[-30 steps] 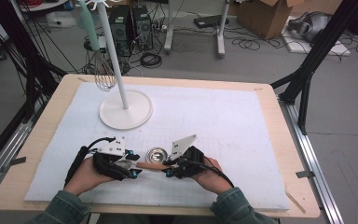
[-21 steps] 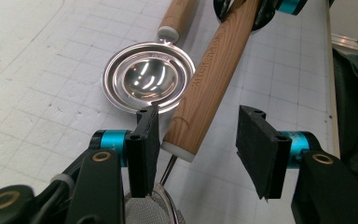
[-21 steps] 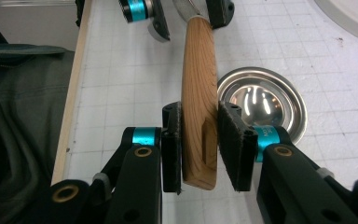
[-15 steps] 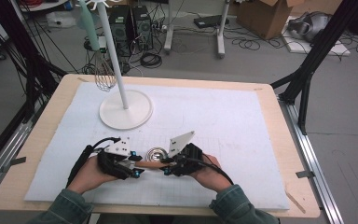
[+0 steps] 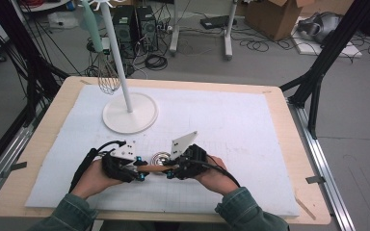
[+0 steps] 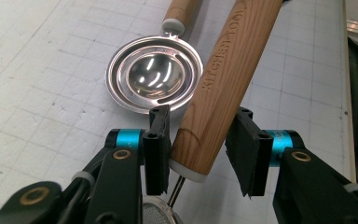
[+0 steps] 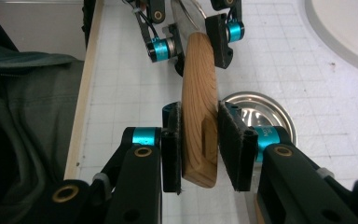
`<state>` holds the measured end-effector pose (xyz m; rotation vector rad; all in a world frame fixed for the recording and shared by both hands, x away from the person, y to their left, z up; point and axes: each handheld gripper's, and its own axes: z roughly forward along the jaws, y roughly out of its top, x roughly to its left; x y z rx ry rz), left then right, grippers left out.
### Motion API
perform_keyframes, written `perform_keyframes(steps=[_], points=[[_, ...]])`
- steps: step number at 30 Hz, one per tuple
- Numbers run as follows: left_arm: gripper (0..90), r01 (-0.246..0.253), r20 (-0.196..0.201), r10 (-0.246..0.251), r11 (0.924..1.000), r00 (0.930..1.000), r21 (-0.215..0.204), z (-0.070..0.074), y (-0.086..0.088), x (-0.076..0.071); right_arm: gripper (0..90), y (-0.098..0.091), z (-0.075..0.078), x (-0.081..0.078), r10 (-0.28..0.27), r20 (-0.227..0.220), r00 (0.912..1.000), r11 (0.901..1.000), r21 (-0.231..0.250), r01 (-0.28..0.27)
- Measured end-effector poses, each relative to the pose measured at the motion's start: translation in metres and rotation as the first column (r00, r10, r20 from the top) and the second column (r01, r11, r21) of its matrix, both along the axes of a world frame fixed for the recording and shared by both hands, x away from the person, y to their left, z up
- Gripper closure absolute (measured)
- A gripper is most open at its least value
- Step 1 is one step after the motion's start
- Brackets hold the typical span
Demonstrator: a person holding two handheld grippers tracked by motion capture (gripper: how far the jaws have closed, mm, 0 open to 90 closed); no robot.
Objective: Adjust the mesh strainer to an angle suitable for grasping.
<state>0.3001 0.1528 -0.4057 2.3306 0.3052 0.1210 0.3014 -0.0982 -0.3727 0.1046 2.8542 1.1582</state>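
Here the right gripper (image 7: 199, 149) clamps the wooden handle (image 7: 198, 116) above the table (image 5: 270, 144); the left gripper (image 6: 200, 140), just closing, touches with one pad. Next: complete that grip.

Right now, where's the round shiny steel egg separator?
In the high view the round shiny steel egg separator lies on the white mat near the front edge, just behind the wooden handle spanning both grippers.

The right half and far right of the white gridded mat (image 5: 250, 125) lie open for a hand to pass. At far left the white stand's round base (image 5: 129, 113) and upright pole (image 5: 118, 57) block the way, with a wire whisk (image 5: 108, 79) hanging just beside. Near centre, the steel egg separator (image 5: 160, 159) lies on the mat between both grippers.
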Motion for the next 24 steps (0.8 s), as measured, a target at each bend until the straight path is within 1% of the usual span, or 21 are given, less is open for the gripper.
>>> perform_keyframes(steps=[1, 2, 6, 8, 9, 11, 12, 14, 16, 17, 18, 19, 21, 23, 24], points=[[61.4, 0.004, -0.003, -0.004, 1.0, 1.0, -0.001, 0.001, 0.0, -0.001, 71.3, 0.0, 0.001, 0.0, 0.001, -0.001, 1.0, 1.0, 0.004, -0.001], [62.1, 0.011, 0.007, -0.011, 0.9999, 0.9999, -0.008, 0.001, 0.0, -0.001, 71.3, 0.0, 0.002, 0.001, 0.004, -0.006, 1.0, 1.0, 0.008, -0.004], [64.8, 0.034, 0.009, -0.033, 0.9993, 0.9994, -0.017, 0.002, 0.001, -0.002, 71.2, -0.001, 0.006, 0.002, 0.001, -0.008, 1.0, 0.9999, 0.016, -0.001], [66.7, 0.046, 0.013, -0.046, 0.9986, 0.9989, -0.024, 0.002, 0.001, -0.003, 70.9, -0.002, 0.008, 0.002, -0.015, -0.013, 0.9998, 0.9997, 0.02, 0.015], [67.3, 0.05, 0.013, -0.049, 0.9984, 0.9987, -0.026, 0.002, 0.001, -0.003, 70.5, -0.003, 0.008, 0.003, -0.015, -0.021, 0.9997, 0.9995, 0.029, 0.015], [68.2, 0.059, 0.011, -0.059, 0.998, 0.9982, -0.024, 0.003, 0.001, -0.004, 68.9, -0.004, 0.008, 0.004, -0.025, -0.029, 0.9993, 0.9989, 0.04, 0.026], [68.7, 0.06, 0.017, -0.059, 0.9977, 0.9981, -0.032, 0.002, 0.001, -0.004, 68.0, -0.004, 0.008, 0.005, -0.035, -0.034, 0.9988, 0.9983, 0.045, 0.037], [70.0, 0.062, 0.014, -0.061, 0.9976, 0.998, -0.03, 0.003, 0.001, -0.005, 63.3, -0.004, 0.008, 0.005, -0.056, -0.044, 0.9975, 0.9968, 0.055, 0.058], [70.5, 0.049, 0.02, -0.048, 0.998, 0.9986, -0.041, 0.004, 0.002, -0.005, 58.9, -0.005, 0.008, 0.007, -0.082, -0.061, 0.9947, 0.9938, 0.07, 0.087], [70.6, 0.049, 0.019, -0.049, 0.9981, 0.9986, -0.036, 0.005, 0.003, -0.005, 57.9, -0.006, 0.009, 0.007, -0.096, -0.068, 0.9931, 0.9919, 0.077, 0.101], [70.6, 0.039, 0.02, -0.038, 0.9978, 0.9991, -0.053, 0.005, 0.004, -0.005, 56.3, -0.007, 0.009, 0.008, -0.105, -0.072, 0.9918, 0.99, 0.086, 0.112], [70.6, 0.034, 0.023, -0.033, 0.998, 0.9992, -0.054, 0.007, 0.005, -0.005, 54.4, -0.008, 0.009, 0.008, -0.122, -0.079, 0.9894, 0.9876, 0.09, 0.129], [70.6, 0.02, 0.026, -0.018, 0.9976, 0.9995, -0.066, 0.009, 0.008, -0.005, 51.9, -0.009, 0.009, 0.009, -0.15, -0.103, 0.9833, 0.981, 0.108, 0.161], [70.6, 0.004, 0.033, -0.001, 0.9961, 0.9994, -0.088, 0.011, 0.01, -0.005, 49.7, -0.011, 0.008, 0.009, -0.179, -0.119, 0.9766, 0.9737, 0.121, 0.193], [70.6, -0.004, 0.035, 0.007, 0.9956, 0.9994, -0.093, 0.012, 0.011, -0.005, 48.8, -0.012, 0.008, 0.01, -0.198, -0.131, 0.9715, 0.9686, 0.126, 0.214]])
